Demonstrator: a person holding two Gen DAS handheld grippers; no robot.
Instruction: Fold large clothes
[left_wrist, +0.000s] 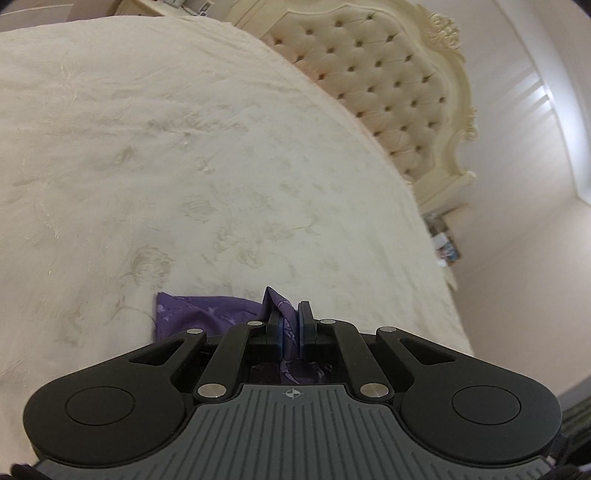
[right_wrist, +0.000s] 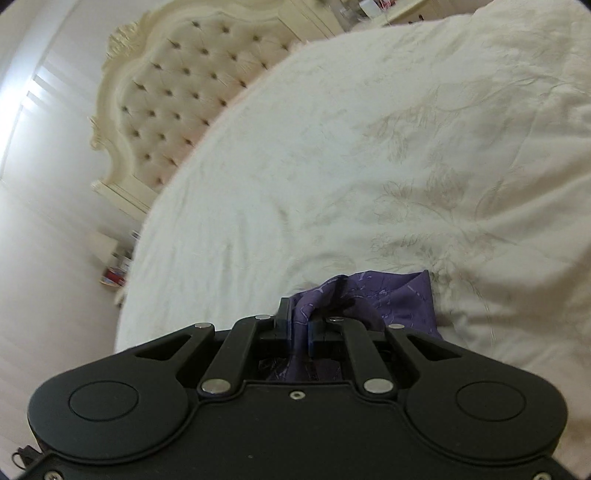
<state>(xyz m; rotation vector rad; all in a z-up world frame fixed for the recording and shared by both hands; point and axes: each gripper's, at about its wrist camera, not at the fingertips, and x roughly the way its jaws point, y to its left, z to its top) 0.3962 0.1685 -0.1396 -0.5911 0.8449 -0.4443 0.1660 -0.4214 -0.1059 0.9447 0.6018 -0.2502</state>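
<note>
We start with the purple patterned fabric garment (left_wrist: 192, 314), thin and limp; only a small part of it shows in either view, lying low over the cream embroidered bedspread (left_wrist: 184, 147) at the side of the bed well away from the tufted cream headboard (left_wrist: 388, 92); the rest of the cloth is hidden under the tools, so we cannot tell how much of it is lifted or how it is already folded.

The left gripper (left_wrist: 290, 325) has its jaws pressed all but together on a pinched ridge of the purple cloth, which stands up between them; the right gripper (right_wrist: 299, 325) has its jaws nearly together too, with a thicker bunch of the same garment (right_wrist: 388, 299) clamped between them; in each view the loose cloth spreads out to the side that lies farther from the headboard.

We judge that the step in hand is a carry: two points of one edge are held and the fabric is being brought across the bed, either to spread it or to lay one half over the other.

The next move, as we read it, calls for both grips held firm, the edge between them kept taut and level, and the cloth lowered flat on the bedspread before either pair of jaws lets go; an uneven pull would leave a skewed, wrinkled fold.
</note>
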